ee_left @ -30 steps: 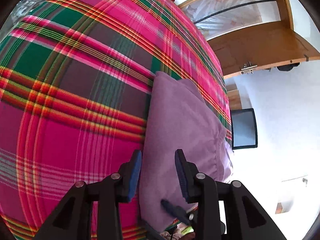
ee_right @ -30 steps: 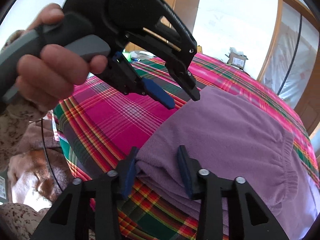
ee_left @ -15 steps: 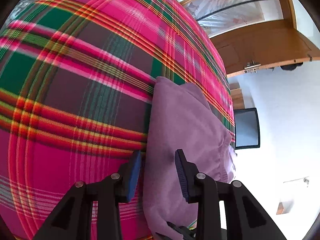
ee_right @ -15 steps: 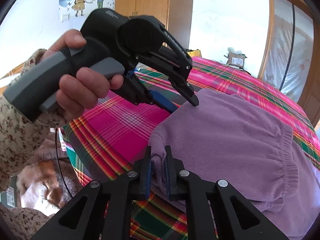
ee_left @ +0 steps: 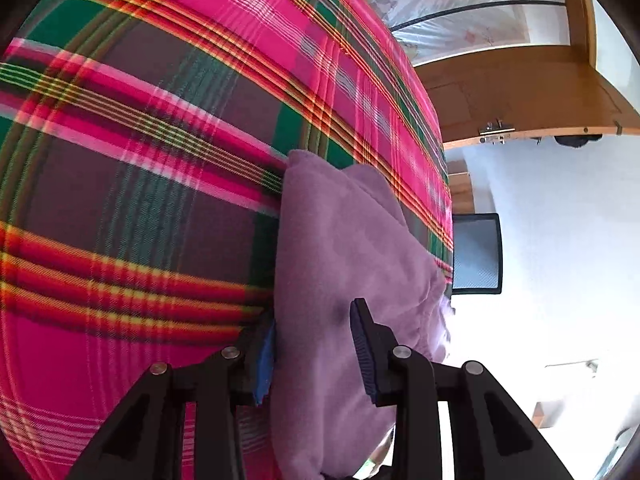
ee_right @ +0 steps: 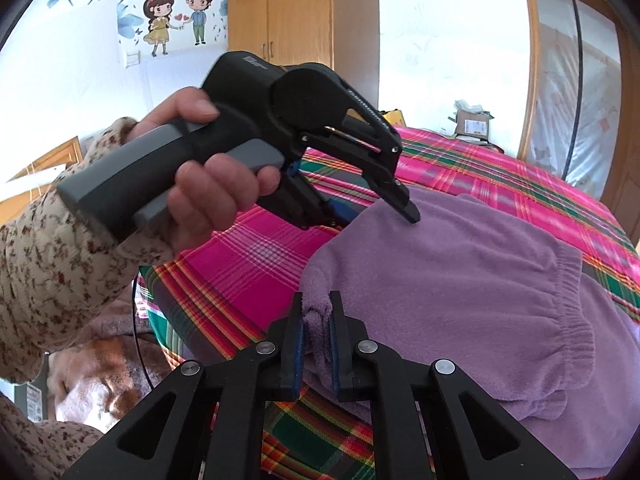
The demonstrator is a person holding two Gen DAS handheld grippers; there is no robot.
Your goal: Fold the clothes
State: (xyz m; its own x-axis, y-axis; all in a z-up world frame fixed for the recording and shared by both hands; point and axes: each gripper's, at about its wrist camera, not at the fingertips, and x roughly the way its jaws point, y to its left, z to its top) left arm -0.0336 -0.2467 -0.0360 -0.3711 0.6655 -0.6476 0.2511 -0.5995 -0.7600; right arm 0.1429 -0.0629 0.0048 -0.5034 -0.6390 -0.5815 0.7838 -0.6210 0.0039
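A folded purple fleece garment lies on a bed with a pink, green and red plaid sheet. My right gripper is shut on the garment's near left corner, and fabric bunches between its blue pads. In the right wrist view a hand in a floral sleeve holds my left gripper at the garment's far left edge. One finger rests on top and the other sits beneath. In the left wrist view the garment fills the gap of the left gripper. Its jaws are closing and still stand wide.
A wooden door and a black chair back stand beyond the bed's far side. A wooden wardrobe and a cardboard box are behind the bed. A brown and pink fabric heap lies low beside it.
My right gripper closed on the garment's corner and lifted it slightly. My left gripper slid forward until the garment's edge came between its fingers.
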